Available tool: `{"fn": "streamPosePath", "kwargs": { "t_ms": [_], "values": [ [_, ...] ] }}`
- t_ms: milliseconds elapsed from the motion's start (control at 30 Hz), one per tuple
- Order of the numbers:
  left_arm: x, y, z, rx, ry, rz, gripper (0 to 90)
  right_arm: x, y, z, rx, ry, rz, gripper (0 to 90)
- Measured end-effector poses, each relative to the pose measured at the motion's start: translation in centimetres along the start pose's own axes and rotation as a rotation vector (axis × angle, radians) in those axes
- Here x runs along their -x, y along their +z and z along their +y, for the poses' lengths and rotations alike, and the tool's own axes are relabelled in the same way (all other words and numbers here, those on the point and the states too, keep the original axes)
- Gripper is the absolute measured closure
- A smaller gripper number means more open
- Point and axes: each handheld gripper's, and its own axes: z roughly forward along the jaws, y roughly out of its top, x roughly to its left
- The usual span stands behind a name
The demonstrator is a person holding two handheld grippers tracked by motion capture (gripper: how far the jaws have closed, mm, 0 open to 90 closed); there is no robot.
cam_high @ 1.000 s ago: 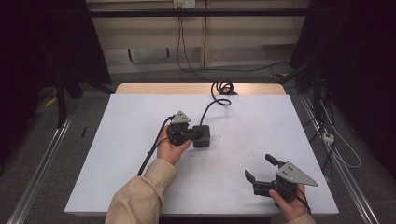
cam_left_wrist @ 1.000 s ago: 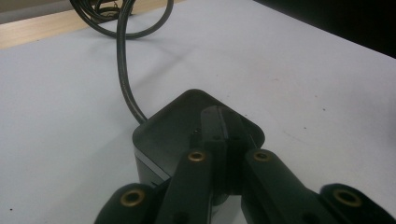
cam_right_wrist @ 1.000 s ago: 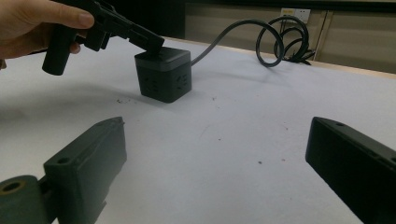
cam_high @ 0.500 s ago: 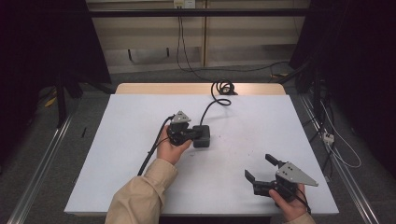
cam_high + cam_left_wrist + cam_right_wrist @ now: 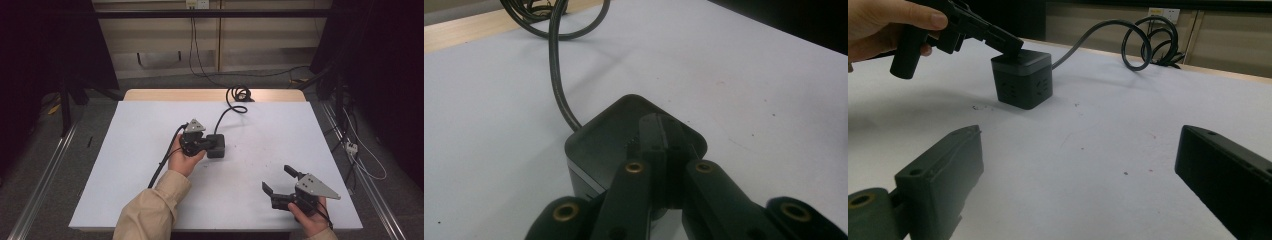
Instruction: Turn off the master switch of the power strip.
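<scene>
Two grippers work near one black power cube (image 5: 216,145), which sits in the middle of the white table (image 5: 125,165). From the high view, the left gripper (image 5: 209,144) touches the cube's top, and the right gripper (image 5: 278,180) waits well apart from the cube with its jaws wide open.

In the left gripper view, the jaws are squeezed tight together, tips resting on the cube's top, holding nothing.

In the right gripper view, the cube's cord (image 5: 1108,35) curls away behind it. A hard push could tip the cube or slide it.
</scene>
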Motion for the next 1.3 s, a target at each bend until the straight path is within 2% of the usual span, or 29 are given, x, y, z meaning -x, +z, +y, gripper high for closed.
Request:
{"fn": "streamPosePath", "kwargs": {
  "t_ms": [167,233,400,533,667,1300],
  "values": [
    [-0.09,-0.04,-0.01,-0.003,0.001,-0.002,90.0,0.02,0.0,-0.01,-0.002,0.0,-0.002,5.0],
    [-0.11,0.0,-0.05,0.005,-0.017,-0.007,90.0,0.04,0.0,-0.02,-0.001,0.001,-0.003,5.0],
    [-0.14,-0.01,-0.05,0.001,-0.017,-0.007,90.0,0.11,0.0,-0.03,0.0,0.0,-0.001,5.0],
    [-0.31,0.01,-0.06,0.004,-0.034,-0.017,90.0,0.13,-0.01,-0.02,0.001,0.0,-0.001,5.0],
    [-0.25,-0.01,-0.08,0.006,-0.028,-0.01,90.0,0.13,-0.02,-0.01,0.002,-0.001,-0.001,5.0],
    [-0.24,0.07,-0.14,0.015,-0.056,-0.018,90.0,0.19,0.01,-0.04,0.0,-0.001,-0.002,5.0]
  ]
}}
